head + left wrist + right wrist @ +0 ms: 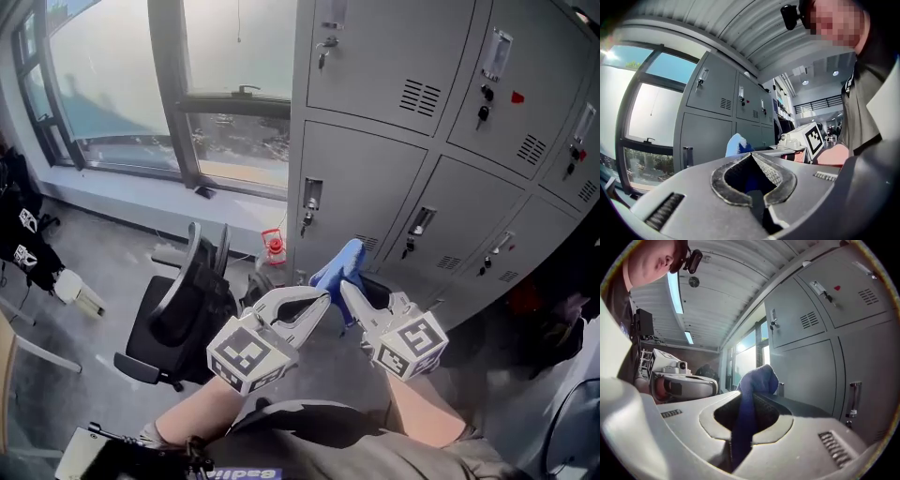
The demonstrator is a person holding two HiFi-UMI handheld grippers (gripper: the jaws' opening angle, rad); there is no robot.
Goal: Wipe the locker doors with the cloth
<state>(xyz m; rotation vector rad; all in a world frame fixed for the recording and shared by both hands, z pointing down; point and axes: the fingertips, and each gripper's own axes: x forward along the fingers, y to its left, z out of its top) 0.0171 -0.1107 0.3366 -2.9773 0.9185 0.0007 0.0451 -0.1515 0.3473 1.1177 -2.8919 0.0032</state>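
The blue cloth (339, 267) sticks up from the tips of my right gripper (349, 287), which is shut on it. In the right gripper view the cloth (757, 380) runs down through the hollow between the jaws of that gripper (752, 392). My left gripper (321, 300) is beside it, jaws together at the tips, and I see nothing pinched there. From the left gripper (752, 154) the cloth (738, 143) shows just beyond the tips. Both grippers are held short of the grey locker doors (375, 187), not touching them. The lockers (708, 122) (862, 357) fill the background.
A black office chair (178, 309) stands on the floor left of the grippers. A small red object (273, 246) sits at the foot of the lockers. A large window (141, 84) runs along the left wall. Dark clothing (19, 234) hangs at the far left.
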